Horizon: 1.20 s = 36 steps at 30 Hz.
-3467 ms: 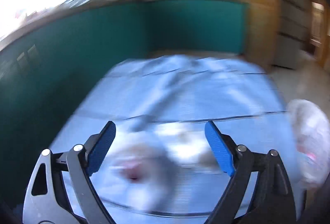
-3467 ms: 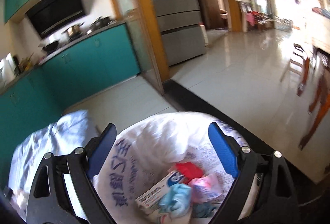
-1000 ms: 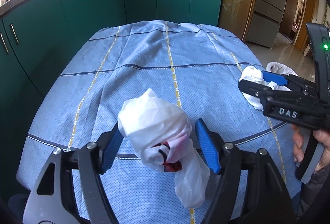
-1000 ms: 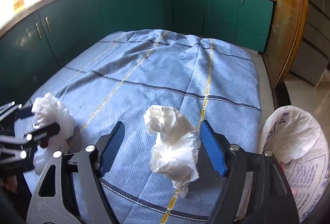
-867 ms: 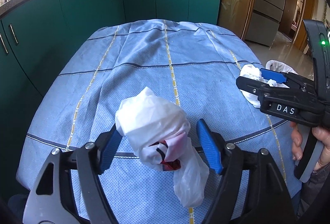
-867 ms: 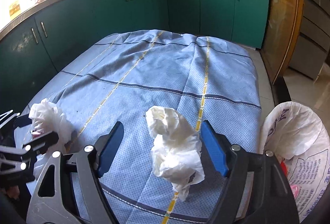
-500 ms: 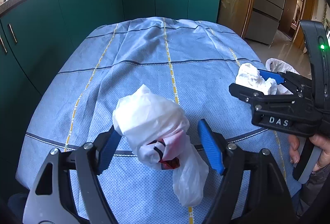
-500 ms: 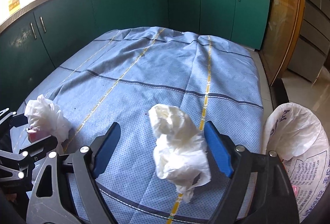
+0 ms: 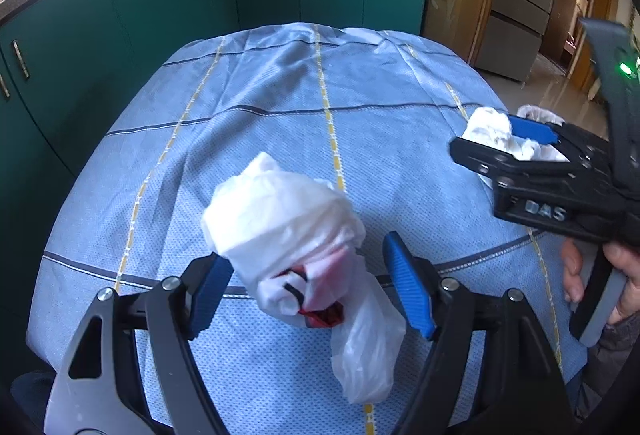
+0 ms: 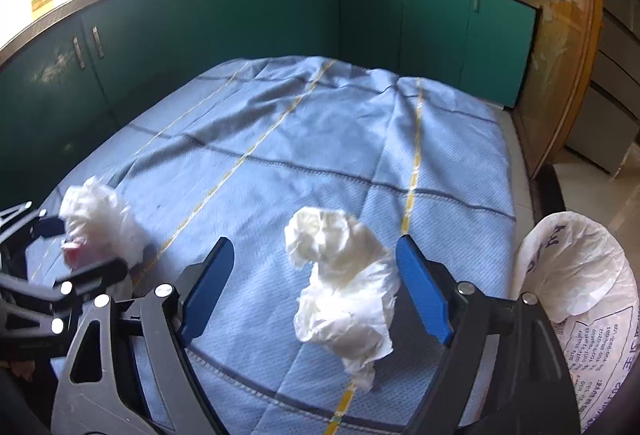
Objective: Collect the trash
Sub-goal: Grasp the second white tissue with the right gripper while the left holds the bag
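A crumpled white plastic bag with a red scrap inside lies on the blue tablecloth between the fingers of my left gripper, which is open around it. A crumpled white tissue lies between the fingers of my right gripper, also open, near the table's right edge. The right gripper and tissue show in the left wrist view. The left gripper and plastic bag show in the right wrist view. A white trash bag stands beside the table at the right.
Green kitchen cabinets run around the left and far sides of the table. A wooden door frame and a grey fridge stand at the right. My hand holds the right gripper's handle.
Both grippers have widened slightly around their items and shifted a little. The bag and tissue stay on the cloth.
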Motion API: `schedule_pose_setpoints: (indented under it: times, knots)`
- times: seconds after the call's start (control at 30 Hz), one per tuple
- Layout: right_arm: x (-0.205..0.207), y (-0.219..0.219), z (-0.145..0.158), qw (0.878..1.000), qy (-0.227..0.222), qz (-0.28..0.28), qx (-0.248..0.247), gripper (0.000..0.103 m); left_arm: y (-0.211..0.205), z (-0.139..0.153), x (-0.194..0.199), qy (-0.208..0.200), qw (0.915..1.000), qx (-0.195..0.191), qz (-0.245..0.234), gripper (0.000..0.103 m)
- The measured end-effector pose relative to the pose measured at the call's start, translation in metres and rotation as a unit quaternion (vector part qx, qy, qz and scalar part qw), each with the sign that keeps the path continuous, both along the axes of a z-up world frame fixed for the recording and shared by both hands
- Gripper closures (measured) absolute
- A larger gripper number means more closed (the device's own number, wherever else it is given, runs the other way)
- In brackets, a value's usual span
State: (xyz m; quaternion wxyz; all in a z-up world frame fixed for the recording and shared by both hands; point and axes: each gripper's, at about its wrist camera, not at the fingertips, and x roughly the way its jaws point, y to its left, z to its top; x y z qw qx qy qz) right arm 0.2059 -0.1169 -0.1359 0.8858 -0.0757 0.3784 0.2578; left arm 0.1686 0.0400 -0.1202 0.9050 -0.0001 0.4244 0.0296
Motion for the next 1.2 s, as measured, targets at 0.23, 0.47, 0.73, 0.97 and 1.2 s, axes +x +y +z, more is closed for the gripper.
schedule_pose_setpoints:
  times: [0.23, 0.47, 0.73, 0.97, 1.2]
  knots:
    - [0.012, 0.012, -0.011, 0.999, 0.014, -0.012, -0.031, 0.016, -0.002, 0.0, -0.003, 0.005, 1.0, 0.006, -0.006, 0.068]
    - [0.013, 0.011, -0.013, 0.999, 0.018, -0.013, -0.035, 0.016, -0.003, 0.01, -0.008, -0.012, 0.9999, 0.011, -0.006, 0.075]
    - [0.017, 0.013, -0.016, 0.998, 0.023, -0.028, -0.055, 0.016, -0.005, 0.017, -0.01, -0.022, 0.9996, 0.014, -0.002, 0.075]
    - [0.014, 0.018, -0.02, 0.997, 0.032, -0.013, -0.063, 0.023, -0.006, 0.018, -0.012, -0.024, 0.9996, 0.014, 0.003, 0.075]
    - [0.011, 0.017, -0.019, 0.998, 0.034, -0.001, -0.055, 0.063, -0.005, 0.018, -0.012, -0.025, 0.9996, 0.015, 0.005, 0.075]
